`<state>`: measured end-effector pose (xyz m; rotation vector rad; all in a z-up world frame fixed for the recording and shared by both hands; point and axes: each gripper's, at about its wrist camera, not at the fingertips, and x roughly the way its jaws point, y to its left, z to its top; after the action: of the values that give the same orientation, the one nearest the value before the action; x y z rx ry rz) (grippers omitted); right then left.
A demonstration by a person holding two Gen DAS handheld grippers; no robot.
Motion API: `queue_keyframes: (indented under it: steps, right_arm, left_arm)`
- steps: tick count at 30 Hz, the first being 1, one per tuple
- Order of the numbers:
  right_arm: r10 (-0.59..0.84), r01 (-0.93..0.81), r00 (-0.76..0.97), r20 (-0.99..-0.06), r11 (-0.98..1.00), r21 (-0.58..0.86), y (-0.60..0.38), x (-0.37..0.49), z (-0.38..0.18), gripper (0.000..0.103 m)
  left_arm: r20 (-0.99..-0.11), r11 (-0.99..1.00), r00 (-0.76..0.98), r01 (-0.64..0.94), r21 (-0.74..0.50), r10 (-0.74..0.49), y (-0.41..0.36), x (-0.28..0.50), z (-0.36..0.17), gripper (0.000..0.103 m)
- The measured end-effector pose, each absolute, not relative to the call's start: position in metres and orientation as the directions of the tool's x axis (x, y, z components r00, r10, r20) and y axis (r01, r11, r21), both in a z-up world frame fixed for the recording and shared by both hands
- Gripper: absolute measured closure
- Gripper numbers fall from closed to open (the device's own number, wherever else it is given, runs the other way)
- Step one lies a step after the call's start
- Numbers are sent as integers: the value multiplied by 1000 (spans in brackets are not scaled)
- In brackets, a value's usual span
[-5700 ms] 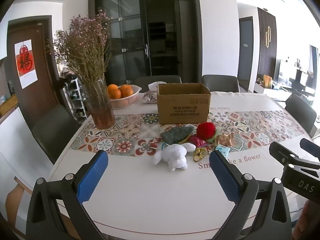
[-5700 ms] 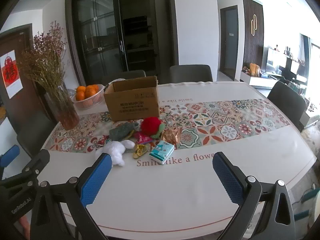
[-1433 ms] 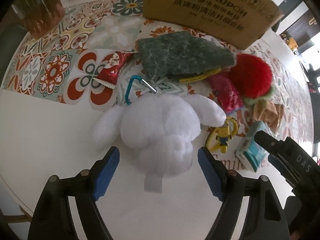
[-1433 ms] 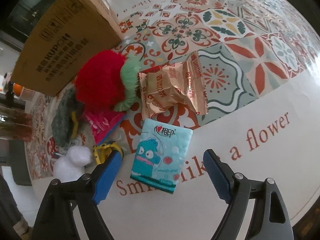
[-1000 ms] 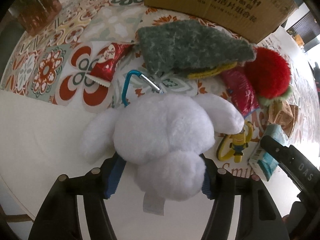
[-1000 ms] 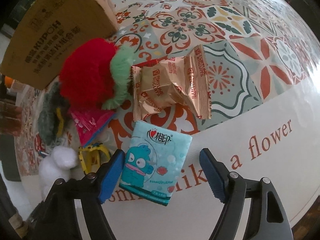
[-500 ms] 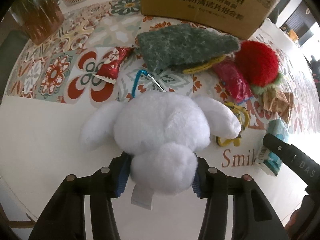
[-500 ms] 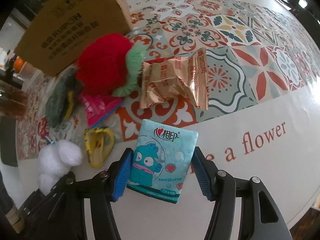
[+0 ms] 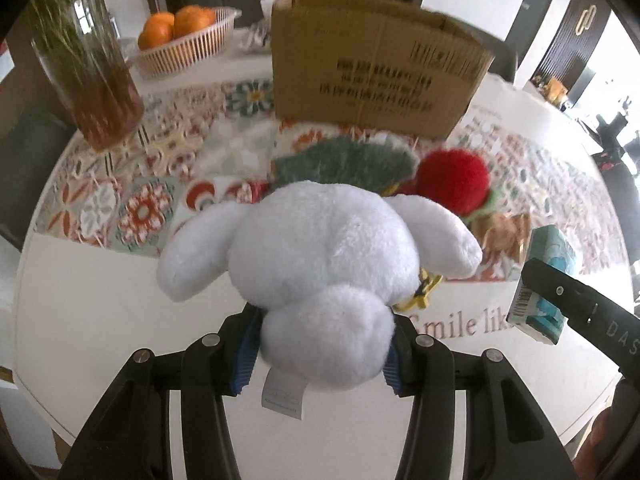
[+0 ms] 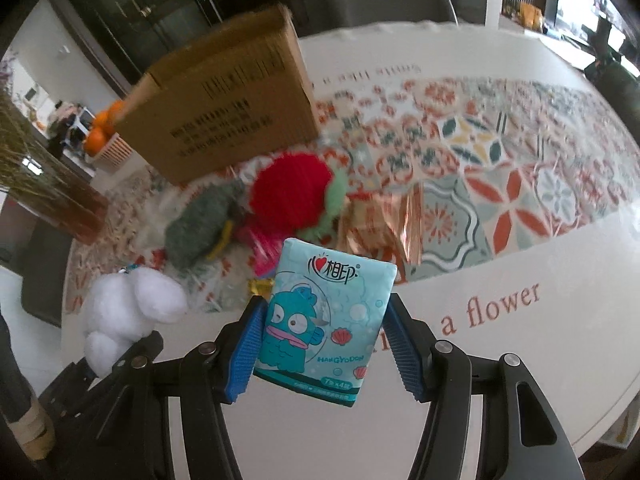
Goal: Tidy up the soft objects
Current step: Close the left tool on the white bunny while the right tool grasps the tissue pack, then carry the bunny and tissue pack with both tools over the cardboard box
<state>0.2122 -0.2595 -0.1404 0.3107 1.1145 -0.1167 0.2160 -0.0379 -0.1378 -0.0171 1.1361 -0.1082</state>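
Note:
My left gripper (image 9: 318, 354) is shut on a white plush bunny (image 9: 320, 256) and holds it above the table; the bunny also shows in the right wrist view (image 10: 128, 312). My right gripper (image 10: 324, 354) is shut on a teal tissue pack (image 10: 326, 320), lifted off the table; the pack also shows in the left wrist view (image 9: 546, 280). Behind them lie a red pompom toy (image 10: 292, 192), a grey-green fuzzy cloth (image 10: 204, 224) and a gold snack wrapper (image 10: 380, 220). An open cardboard box (image 9: 372, 68) stands past the pile.
A glass vase of dried flowers (image 9: 92, 76) stands at the left. A basket of oranges (image 9: 184, 44) sits behind it. A patterned runner (image 10: 500, 172) crosses the white table. A small yellow toy (image 9: 424, 288) lies by the bunny. Chairs ring the table.
Both grippers closed on their objects and lifted: the left raised the bunny off the table, the right raised the tissue pack. The views have tilted up toward the box.

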Motion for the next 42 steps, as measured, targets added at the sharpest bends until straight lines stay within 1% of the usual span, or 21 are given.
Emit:
queue_keyframes:
  steps: [9,18,26,42]
  right_arm:
    - [70,202,523,-849,958,203,-249,220,-112,43]
    - [72,155,618,-783,965,210,-243,235,-75,43]
    - [75,108,688,-722,973,204,-235,250,-45,43]
    - [68,49,748,-660,986,157,-230,298,1,43]
  left_arm:
    - [-847,992,520,107,-61,-109,-37,230,-99,53]
    - [-778,989,619,148,-15,-104,-35,242,-59,53]
    - [-733,985,668,174,-10,-125,-32,260,-29,53]
    - [-670,977,727,214,13,-150,-39,305,12,53]
